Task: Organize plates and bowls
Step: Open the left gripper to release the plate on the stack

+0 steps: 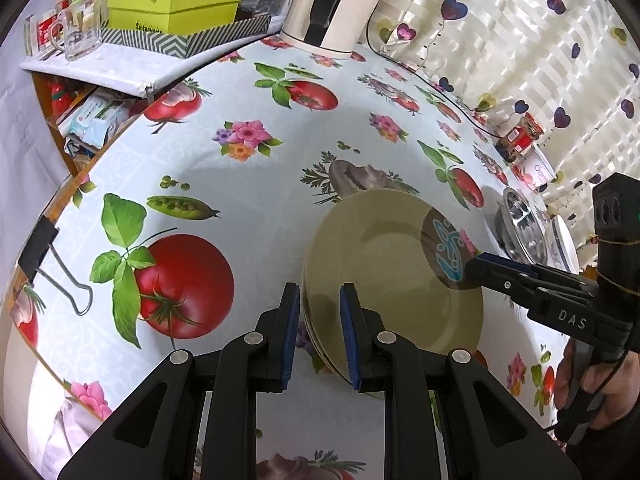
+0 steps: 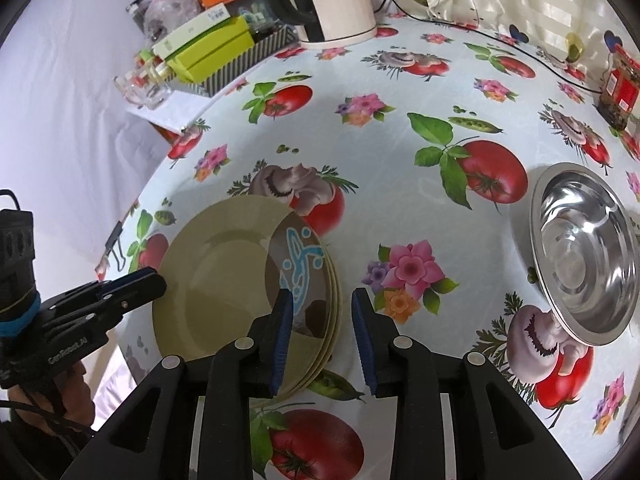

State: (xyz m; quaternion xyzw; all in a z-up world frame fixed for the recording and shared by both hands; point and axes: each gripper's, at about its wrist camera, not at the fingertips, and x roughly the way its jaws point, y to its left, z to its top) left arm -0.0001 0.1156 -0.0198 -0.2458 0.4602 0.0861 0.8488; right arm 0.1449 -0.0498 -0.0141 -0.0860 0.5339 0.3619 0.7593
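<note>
Olive-green plates (image 2: 224, 272) on a tomato-and-flower patterned tablecloth (image 2: 400, 152); steel bowl (image 2: 584, 256) silver.

Table (image 2: 400, 200) covered by a pale oilcloth printed with tomatoes, mushrooms, pea pods and flowers. Cream striped curtain (image 1: 520, 40) with purple and green hearts hangs along the far edge. White electric kettle (image 2: 336, 0) stands at the back; its black cord (image 2: 480, 30) trails along the curtain. Plain white wall (image 2: 60, 100) on the left. Lighting soft, even.

At twelve o'clock I see a white kettle (image 2: 336, 0); at ten, lime boxes (image 1: 176, 8) and a glass mug (image 1: 78, 34); a binder clip (image 1: 52, 264) at nine.
</note>
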